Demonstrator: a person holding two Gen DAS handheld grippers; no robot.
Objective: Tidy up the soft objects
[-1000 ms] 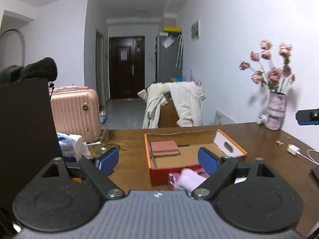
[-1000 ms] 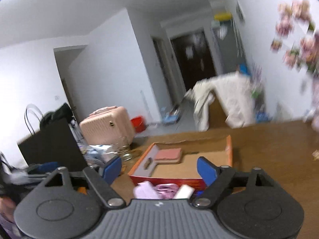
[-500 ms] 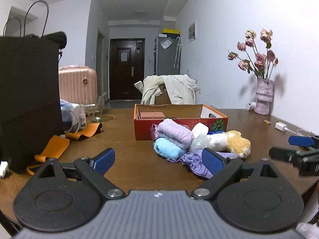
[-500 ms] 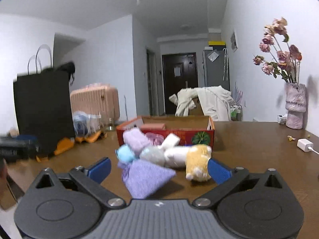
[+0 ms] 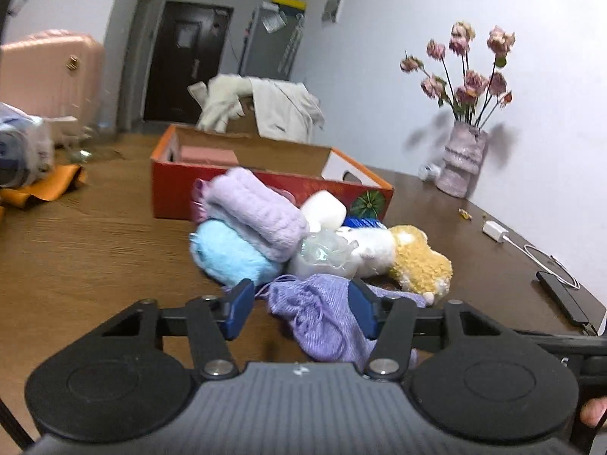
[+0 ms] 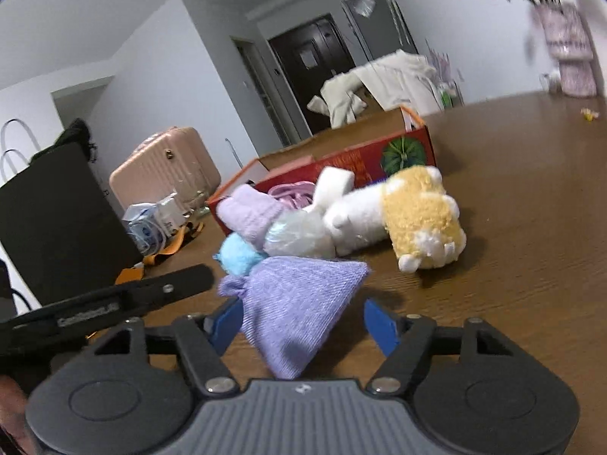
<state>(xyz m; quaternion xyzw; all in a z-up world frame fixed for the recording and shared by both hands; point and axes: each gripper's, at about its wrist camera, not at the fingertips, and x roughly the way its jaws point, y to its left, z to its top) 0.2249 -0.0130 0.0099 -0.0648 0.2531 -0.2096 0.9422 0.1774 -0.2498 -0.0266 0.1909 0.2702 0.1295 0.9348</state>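
Observation:
A pile of soft things lies on the wooden table in front of an orange-red cardboard box: a purple knit pouch, a light blue yarn ball, a lilac rolled towel and a white-and-yellow plush toy. My left gripper is open with its jaws on either side of the pouch. My right gripper is open too, around the same pouch from the other side. The plush toy, the box and the yarn ball also show in the right wrist view.
A vase of pink flowers, a white charger with cable and a black phone sit at the table's right. Orange cloth and a black bag lie at the left. A pink suitcase stands behind the table.
Both grippers have come down and forward to the pile. The purple pouch now lies between the jaws of each; before, it was ahead of them.

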